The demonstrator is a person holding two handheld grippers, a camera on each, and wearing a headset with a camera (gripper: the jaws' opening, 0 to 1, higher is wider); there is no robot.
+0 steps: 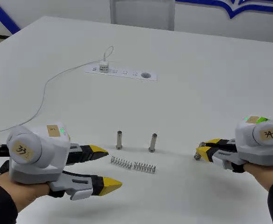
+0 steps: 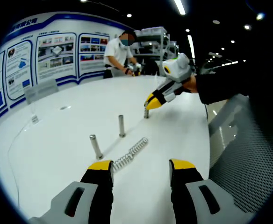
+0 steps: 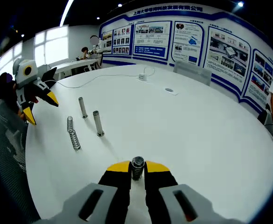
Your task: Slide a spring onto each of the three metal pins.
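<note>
Head view: the left gripper (image 1: 106, 168) sits at 8 o'clock of the frame, jaws spread and empty. At 3 o'clock of its tips two coils lie end to end on the table (image 1: 197, 84), the left spring (image 1: 121, 162) and the right spring (image 1: 145, 167). At 12 o'clock of these stand the left pin (image 1: 119, 140) and the right pin (image 1: 153, 143), upright and bare. The right gripper (image 1: 199, 153) is at 3 o'clock.

Left gripper view: the left spring's end lies just beside one jaw tip, and the coil runs off toward 1 o'clock.

Right gripper view: the jaws pinch the third pin (image 3: 137, 167) – it seems to wear a coil already.

So one pin looks done. Next, I judge: close the left gripper on the left spring, lift it, and line its bore over a bare pin – gently, since the pins may topple.
</note>
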